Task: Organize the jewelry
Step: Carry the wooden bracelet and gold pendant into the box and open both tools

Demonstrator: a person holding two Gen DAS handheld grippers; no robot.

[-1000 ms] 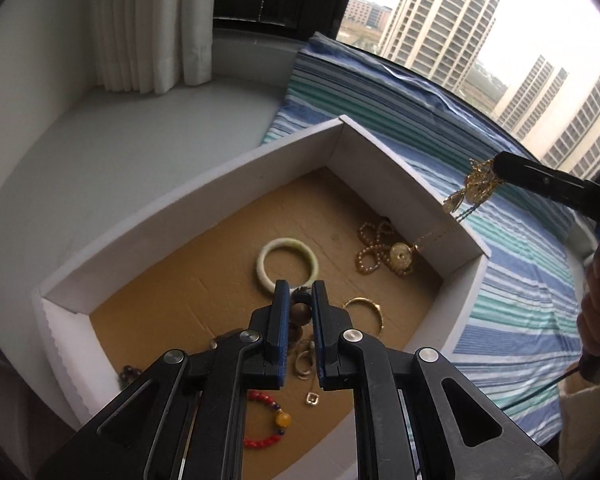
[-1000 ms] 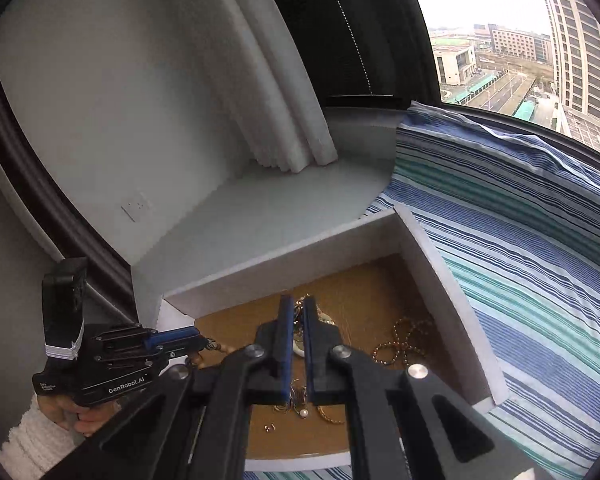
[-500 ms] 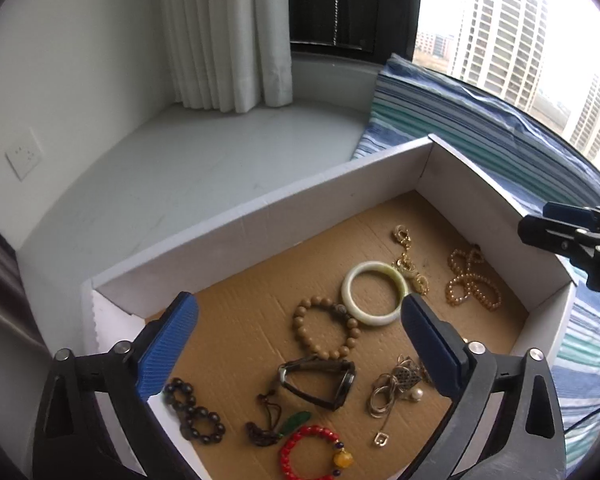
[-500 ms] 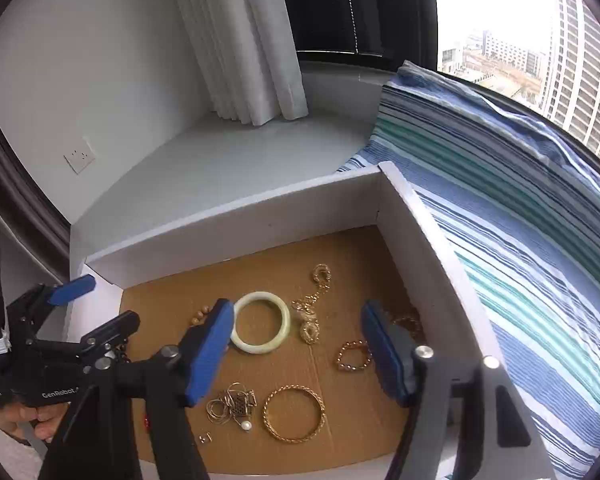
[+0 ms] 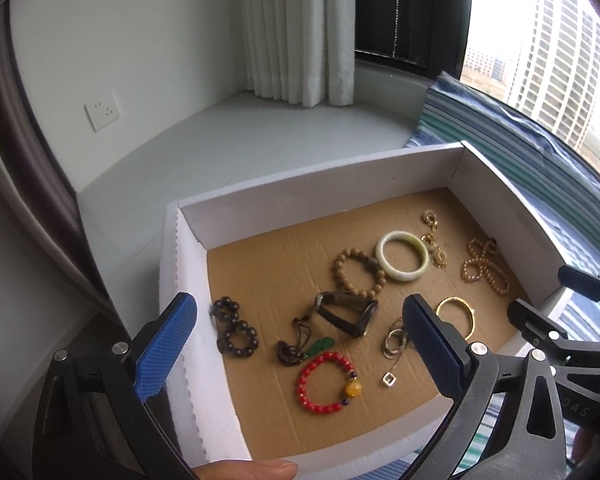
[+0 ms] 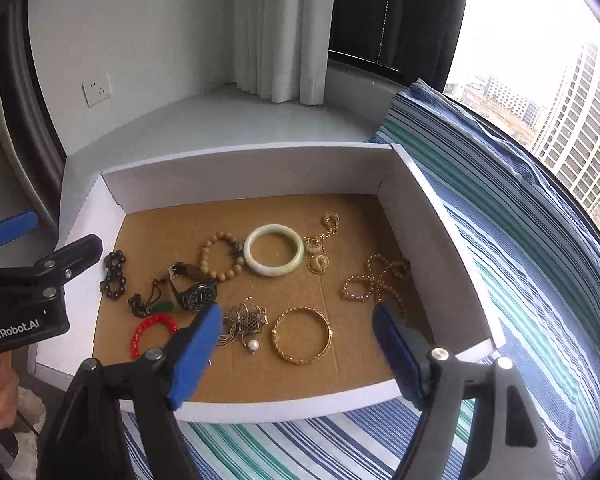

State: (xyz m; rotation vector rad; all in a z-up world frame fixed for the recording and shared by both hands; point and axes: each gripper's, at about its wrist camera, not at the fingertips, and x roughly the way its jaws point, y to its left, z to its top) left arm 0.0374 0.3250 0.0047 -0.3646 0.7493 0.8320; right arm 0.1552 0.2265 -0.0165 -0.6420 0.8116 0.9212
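A white box (image 5: 312, 196) (image 6: 240, 172) with a brown cardboard floor holds the jewelry. Inside lie a jade bangle (image 5: 402, 255) (image 6: 274, 255), a tan bead bracelet (image 5: 358, 274) (image 6: 220, 256), a watch (image 5: 346, 313) (image 6: 192, 286), a red bead bracelet (image 5: 328, 382) (image 6: 152, 334), dark bead bracelets (image 5: 234, 332) (image 6: 114, 274), a gold bangle (image 5: 456, 318) (image 6: 302, 334), a gold bead chain (image 5: 486, 266) (image 6: 376, 280) and a gold pendant chain (image 5: 434, 238) (image 6: 320, 248). My left gripper (image 5: 300, 340) is open and empty above the box's near left. My right gripper (image 6: 298, 348) is open and empty above the front edge.
The box sits on a blue-striped cloth (image 6: 520, 240) on a white window ledge (image 5: 240, 136). White curtains (image 5: 296, 28) hang behind, and a wall socket (image 5: 102, 110) is at the left. A silver chain tangle (image 6: 246, 322) and a green pendant on a cord (image 5: 300, 348) also lie in the box.
Both grippers have opened wide and pulled back from the box. The gold pendant chain that the right gripper held now lies on the box floor beside the jade bangle.
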